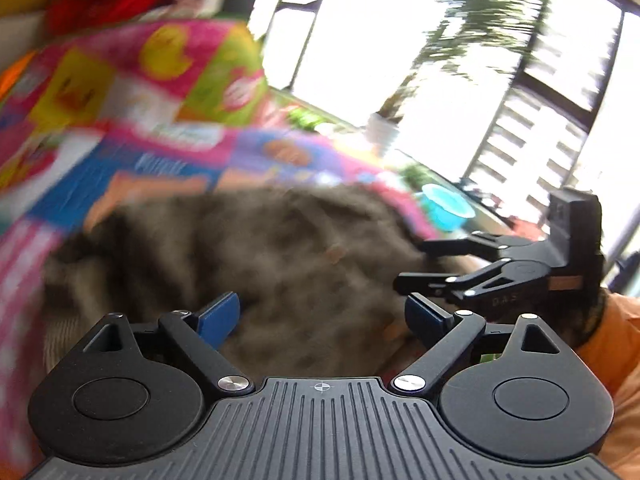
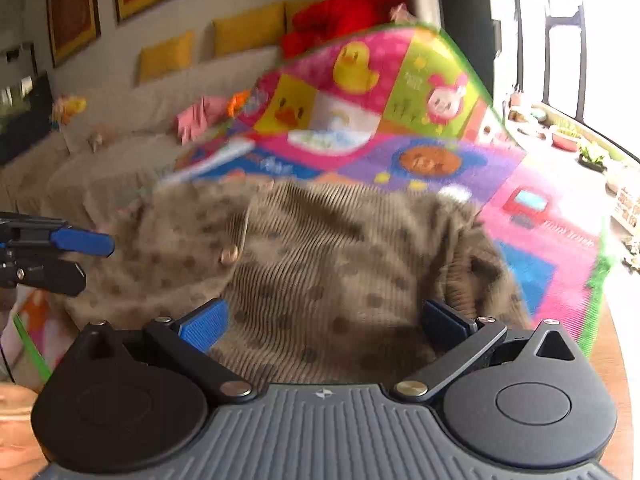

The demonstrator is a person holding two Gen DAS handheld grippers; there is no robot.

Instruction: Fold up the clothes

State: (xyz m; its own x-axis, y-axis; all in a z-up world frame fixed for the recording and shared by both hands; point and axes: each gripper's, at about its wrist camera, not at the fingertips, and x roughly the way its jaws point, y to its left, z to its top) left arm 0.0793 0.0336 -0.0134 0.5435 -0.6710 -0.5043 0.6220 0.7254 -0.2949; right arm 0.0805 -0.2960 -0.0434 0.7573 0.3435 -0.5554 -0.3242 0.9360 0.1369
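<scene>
On patchwork play mat (image 2: 472, 168), rumpled brown ribbed, dotted garment (image 2: 320, 264).

The left wrist view is smeared by motion: the brown garment (image 1: 256, 264) shows no clear texture or edges there, and the prints on the colourful play mat (image 1: 132, 92) run together. The garment's near edge is hidden behind both gripper bodies. Small items on the windowsill (image 2: 568, 136) are too small to identify.
</scene>
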